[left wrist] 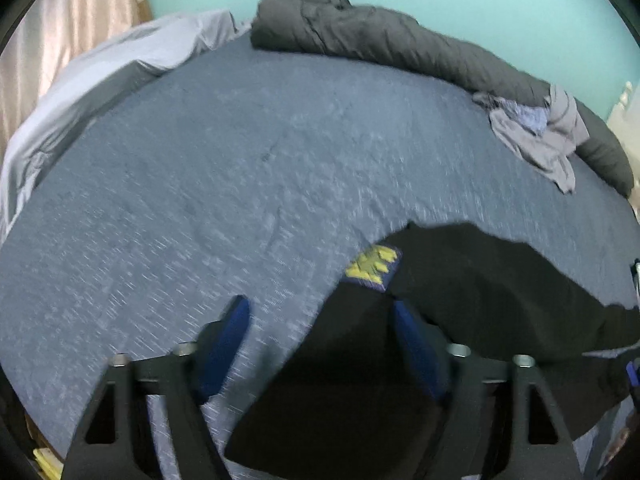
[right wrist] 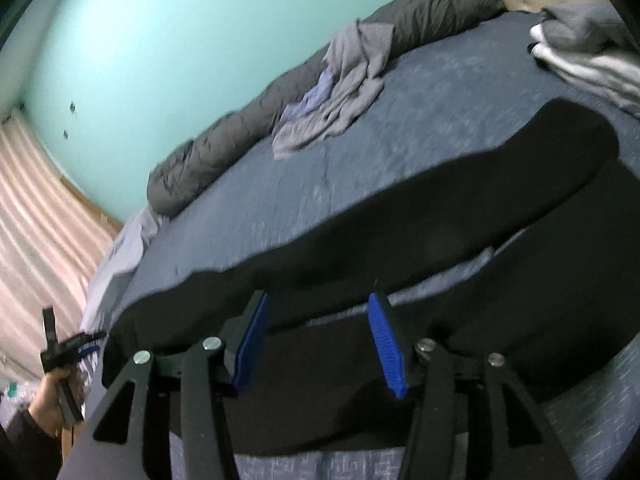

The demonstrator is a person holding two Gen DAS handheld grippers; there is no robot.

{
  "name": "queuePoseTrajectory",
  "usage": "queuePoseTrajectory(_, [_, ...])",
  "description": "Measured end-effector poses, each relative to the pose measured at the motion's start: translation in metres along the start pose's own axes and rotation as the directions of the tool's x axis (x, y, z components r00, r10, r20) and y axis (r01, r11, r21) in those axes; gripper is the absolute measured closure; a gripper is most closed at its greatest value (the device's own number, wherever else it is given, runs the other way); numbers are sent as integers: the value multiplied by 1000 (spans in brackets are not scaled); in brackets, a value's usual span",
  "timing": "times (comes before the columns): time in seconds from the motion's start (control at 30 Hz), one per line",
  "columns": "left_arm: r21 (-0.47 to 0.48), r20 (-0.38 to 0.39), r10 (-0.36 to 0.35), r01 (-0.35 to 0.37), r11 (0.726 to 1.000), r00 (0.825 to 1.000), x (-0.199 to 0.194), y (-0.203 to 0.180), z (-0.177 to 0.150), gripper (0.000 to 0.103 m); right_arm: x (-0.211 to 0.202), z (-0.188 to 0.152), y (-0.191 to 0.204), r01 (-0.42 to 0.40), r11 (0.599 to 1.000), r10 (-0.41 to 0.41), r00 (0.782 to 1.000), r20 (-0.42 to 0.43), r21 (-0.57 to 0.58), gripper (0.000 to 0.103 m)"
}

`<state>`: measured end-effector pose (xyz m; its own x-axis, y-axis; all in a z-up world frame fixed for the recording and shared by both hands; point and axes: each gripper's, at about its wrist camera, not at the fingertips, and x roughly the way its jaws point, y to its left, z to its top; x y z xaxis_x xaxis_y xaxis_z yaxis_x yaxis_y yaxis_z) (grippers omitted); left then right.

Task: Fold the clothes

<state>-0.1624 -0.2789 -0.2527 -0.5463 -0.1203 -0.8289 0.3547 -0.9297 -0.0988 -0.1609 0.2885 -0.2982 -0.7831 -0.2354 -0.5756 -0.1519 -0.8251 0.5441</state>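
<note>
Both grippers are hovering over a black garment on the bed.

The black garment [left wrist: 460, 280] is lying across the lower right of the left wrist view on the blue bed [left wrist: 200, 180]. The left gripper [left wrist: 320, 344] is standing with jaws released, the cloth's edge between them but unpinched; the right gripper [right wrist: 320, 340] is likewise released above the black cloth. Grey clothes [right wrist: 344, 92] are sitting at upper centre.

A black garment [left wrist: 460, 280] with a yellow-on-blue patch [left wrist: 374, 266] lies spread, partly folded, on the blue bedspread [left wrist: 200, 200].
</note>
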Motion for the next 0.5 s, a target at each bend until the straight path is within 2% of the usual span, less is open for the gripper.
queuePoseTrajectory(0.07, [0, -21, -34, 34, 999, 999, 7, -8, -6, 58, 0, -2, 2, -3, 1000, 4, 1000, 12, -16, 51])
queuePoseTrajectory(0.1, [11, -22, -43, 43, 999, 999, 8, -15, -9, 69, -2, -4, 1, -13, 1000, 13, 1000, 20, -12, 51])
queuePoseTrajectory(0.2, [58, -15, -67, 68, 996, 998, 5, -39, -16, 80, -3, -4, -2, -22, 1000, 22, 1000, 22, -7, 51])
queuePoseTrajectory(0.33, [143, 0, -134, 133, 981, 991, -4, -89, -29, 84, -3, -6, -8, -23, 1000, 23, 999, 24, 5, 51])
queuePoseTrajectory(0.43, [226, -44, -201, 205, 952, 979, -1, -140, -46, 84, -3, -8, -9, -25, 999, 25, 999, 23, 20, 51])
queuePoseTrajectory(0.5, [263, -88, -221, 237, 935, 971, 9, -167, -60, 84, -4, -8, -8, -29, 999, 29, 999, 26, 15, 51])
